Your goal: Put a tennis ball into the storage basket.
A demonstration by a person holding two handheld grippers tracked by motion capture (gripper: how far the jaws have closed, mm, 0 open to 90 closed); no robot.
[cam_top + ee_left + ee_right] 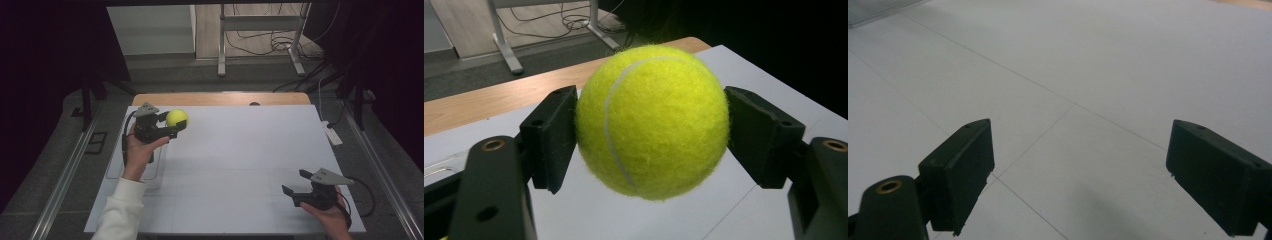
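Note:
A yellow-green tennis ball (177,118) hangs above the far left part of the white table (235,150), clamped between the jaws of my left gripper (175,125). In the left gripper view the ball (652,120) sits squarely between both black pads (551,135), clear of the surface below. My right gripper (296,182) is at the near right of the table, held low over the white surface. Its jaws stand wide apart in the right gripper view (1078,180), with nothing between them.
A clear flat tray (114,172) lies at the table's left edge under the left forearm. A wooden strip (220,98) runs along the far edge. A white power strip (332,133) sits off the right side, and metal stand legs (221,60) are on the floor beyond.

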